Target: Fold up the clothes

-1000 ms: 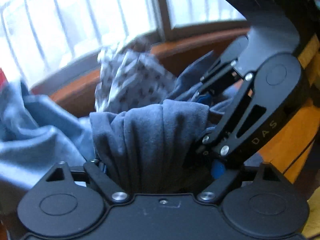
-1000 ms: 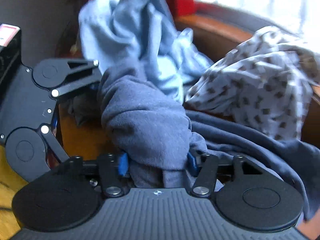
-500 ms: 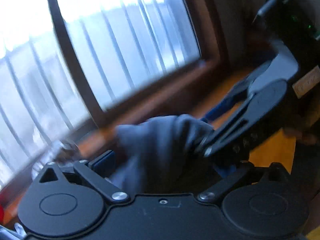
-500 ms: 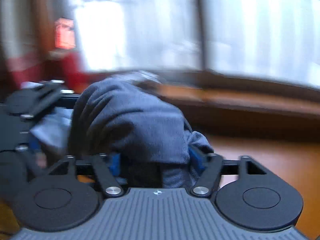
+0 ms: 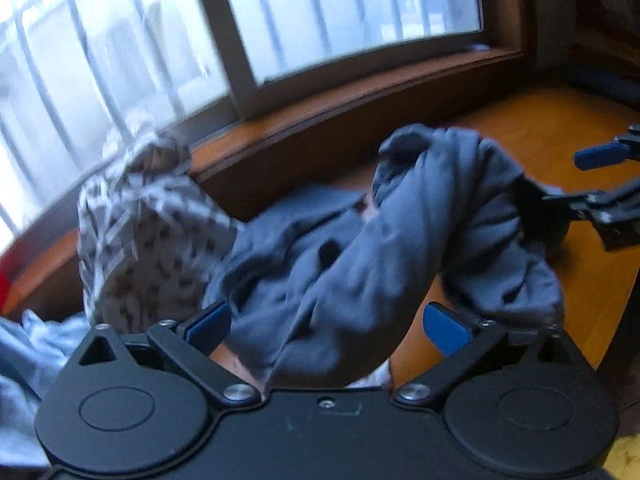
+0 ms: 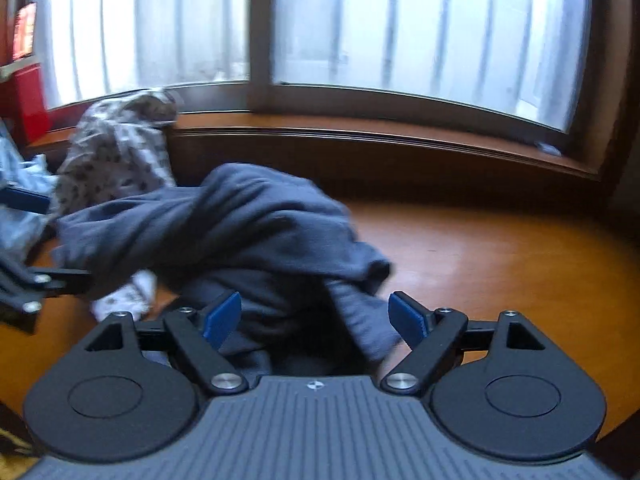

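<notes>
A dark blue garment (image 5: 420, 216) lies crumpled in a heap on the wooden table (image 5: 592, 292). My left gripper (image 5: 326, 326) is open, its blue pads wide apart, with a fold of the garment lying loosely between them. My right gripper (image 6: 316, 320) is open too, and the dark blue garment (image 6: 240, 220) spreads in front of it and between its fingers. In the left wrist view the right gripper's fingers (image 5: 600, 156) show at the right edge, against the cloth. The left gripper's fingers (image 6: 36, 280) appear at the left edge of the right wrist view.
A white garment with dark print (image 5: 140, 220) (image 6: 116, 152) is heaped at the back left against the window sill (image 6: 380, 136). A light blue garment (image 5: 24, 344) lies at the far left. A red object (image 6: 24, 100) stands by the window. Bare table (image 6: 500, 260) extends right.
Both grippers were shut on the dark blue garment, lifted it towards the window and swung it right. Now both stand open and the garment has dropped onto the table.
</notes>
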